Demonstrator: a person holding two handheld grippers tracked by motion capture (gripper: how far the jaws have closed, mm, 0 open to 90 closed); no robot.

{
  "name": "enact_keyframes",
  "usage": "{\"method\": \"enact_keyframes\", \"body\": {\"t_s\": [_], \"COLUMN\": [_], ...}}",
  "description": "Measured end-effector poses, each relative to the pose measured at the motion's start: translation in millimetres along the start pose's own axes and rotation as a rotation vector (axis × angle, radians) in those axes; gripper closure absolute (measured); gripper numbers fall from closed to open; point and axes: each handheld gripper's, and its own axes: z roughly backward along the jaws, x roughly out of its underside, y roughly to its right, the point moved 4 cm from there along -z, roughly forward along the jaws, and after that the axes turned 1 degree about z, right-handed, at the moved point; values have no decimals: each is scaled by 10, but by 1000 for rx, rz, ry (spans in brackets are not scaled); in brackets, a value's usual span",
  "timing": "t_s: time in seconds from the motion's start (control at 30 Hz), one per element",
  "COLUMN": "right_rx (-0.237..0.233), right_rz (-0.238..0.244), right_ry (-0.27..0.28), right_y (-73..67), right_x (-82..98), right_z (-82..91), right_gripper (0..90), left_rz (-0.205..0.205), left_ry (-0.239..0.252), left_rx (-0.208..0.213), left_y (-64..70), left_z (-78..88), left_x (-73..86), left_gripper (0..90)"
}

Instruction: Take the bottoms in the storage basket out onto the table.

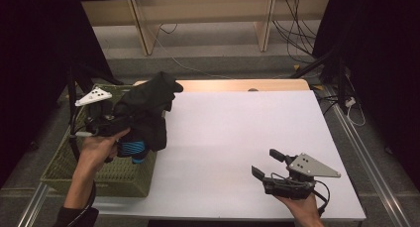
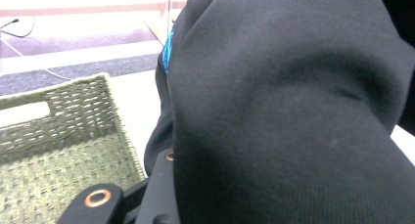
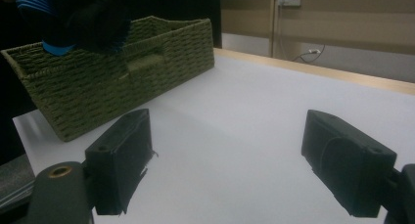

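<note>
My left tongs (image 1: 130, 119) are clamped on a bunched black fabric garment with a blue striped cuff (image 1: 148, 108), holding it up over the right end of the green woven basket (image 1: 64, 167) at the white worktop's (image 1: 237, 133) left edge. My right tongs (image 1: 267, 162) gape wide and hold nothing at the near right, well apart from the garment.

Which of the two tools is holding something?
The left tool, over the green basket, is clamped on a black garment with a blue striped cuff. The right tool sits open over the bare white table.
</note>
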Motion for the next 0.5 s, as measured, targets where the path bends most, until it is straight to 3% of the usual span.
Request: {"method": "enact_keyframes", "body": {"t_s": [0.5], "right_rx": [1], "right_rz": [5], "right_ry": [4], "right_y": [1], "right_x": [4], "right_z": [-6], "right_gripper": [200], "left_rz": [-46], "left_ry": [4], "left_rx": [50], "left_y": [287], "left_z": [-220], "left_x": [-98], "left_gripper": [736]}}
